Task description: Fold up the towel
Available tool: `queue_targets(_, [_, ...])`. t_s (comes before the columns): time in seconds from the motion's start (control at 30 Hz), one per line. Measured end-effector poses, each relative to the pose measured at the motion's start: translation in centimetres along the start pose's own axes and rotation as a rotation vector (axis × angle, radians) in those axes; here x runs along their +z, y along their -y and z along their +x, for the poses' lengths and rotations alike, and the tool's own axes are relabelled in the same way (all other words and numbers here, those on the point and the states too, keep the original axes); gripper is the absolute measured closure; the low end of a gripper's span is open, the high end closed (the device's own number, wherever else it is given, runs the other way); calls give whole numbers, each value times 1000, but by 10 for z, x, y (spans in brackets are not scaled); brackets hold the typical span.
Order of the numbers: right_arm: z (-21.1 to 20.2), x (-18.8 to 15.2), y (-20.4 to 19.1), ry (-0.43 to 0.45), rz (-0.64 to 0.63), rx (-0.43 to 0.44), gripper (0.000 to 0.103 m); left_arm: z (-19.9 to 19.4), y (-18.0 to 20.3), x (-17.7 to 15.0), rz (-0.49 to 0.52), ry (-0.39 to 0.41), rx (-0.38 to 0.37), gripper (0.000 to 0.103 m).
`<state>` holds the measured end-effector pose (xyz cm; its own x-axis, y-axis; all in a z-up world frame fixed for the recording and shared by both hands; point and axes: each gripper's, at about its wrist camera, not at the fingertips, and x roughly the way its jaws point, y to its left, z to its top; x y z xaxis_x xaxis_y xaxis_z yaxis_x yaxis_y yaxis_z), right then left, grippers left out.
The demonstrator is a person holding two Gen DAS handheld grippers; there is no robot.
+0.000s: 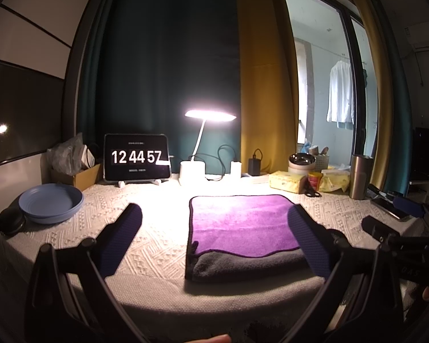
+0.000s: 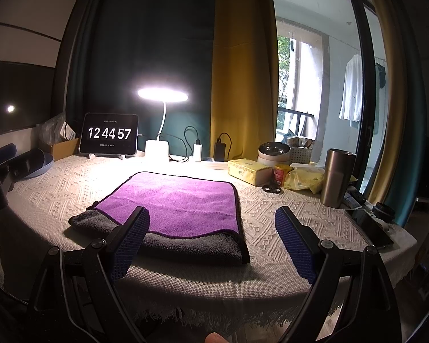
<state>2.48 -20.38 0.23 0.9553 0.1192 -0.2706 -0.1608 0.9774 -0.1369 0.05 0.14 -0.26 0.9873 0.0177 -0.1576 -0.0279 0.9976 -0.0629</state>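
A towel (image 1: 243, 225), purple on top and grey underneath, lies folded flat on the white knitted tablecloth (image 1: 157, 245). It also shows in the right wrist view (image 2: 174, 203). A strip of the grey side sticks out along its near edge. My left gripper (image 1: 214, 223) is open and empty, hovering above the towel's near left part. My right gripper (image 2: 211, 223) is open and empty, hovering at the towel's near right corner. The right gripper also shows at the right edge of the left wrist view (image 1: 391, 223).
A blue bowl (image 1: 51, 203) sits at the left. At the back stand a tablet clock (image 1: 137, 157), a lit desk lamp (image 1: 210, 115), chargers, a yellow tissue pack (image 1: 287, 181), scissors (image 2: 271, 188) and a steel tumbler (image 1: 360, 175). A phone (image 2: 371, 228) lies at the right edge.
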Motion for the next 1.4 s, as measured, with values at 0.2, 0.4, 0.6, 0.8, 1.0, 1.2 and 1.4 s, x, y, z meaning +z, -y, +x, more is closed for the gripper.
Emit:
queue_targets(0.2, [1, -2, 0, -1, 1, 0, 12, 3, 0, -1, 0, -13, -5, 1])
queue_targets(0.4, [4, -4, -2, -8, 6, 7, 12, 11, 0, 0, -5, -45, -15, 1])
queue_targets(0.6, [15, -1, 0, -12, 14, 13, 12, 27, 1, -1, 8, -99, -24, 1])
queue_targets(0.8, [38, 1, 10, -62, 31, 25, 12, 58, -6, -7, -6, -193, -41, 1])
queue_targets(1.0, [77, -7, 20, -188, 44, 90, 13, 98, -13, -22, -21, -311, -61, 1])
queue_targets(1.2, [113, -22, 27, -295, 63, 133, 23, 126, -15, -38, -8, -392, -86, 12])
queue_targets(1.4, [137, -34, 35, -386, 109, 180, 30, 146, -20, -59, -32, -485, -120, 33])
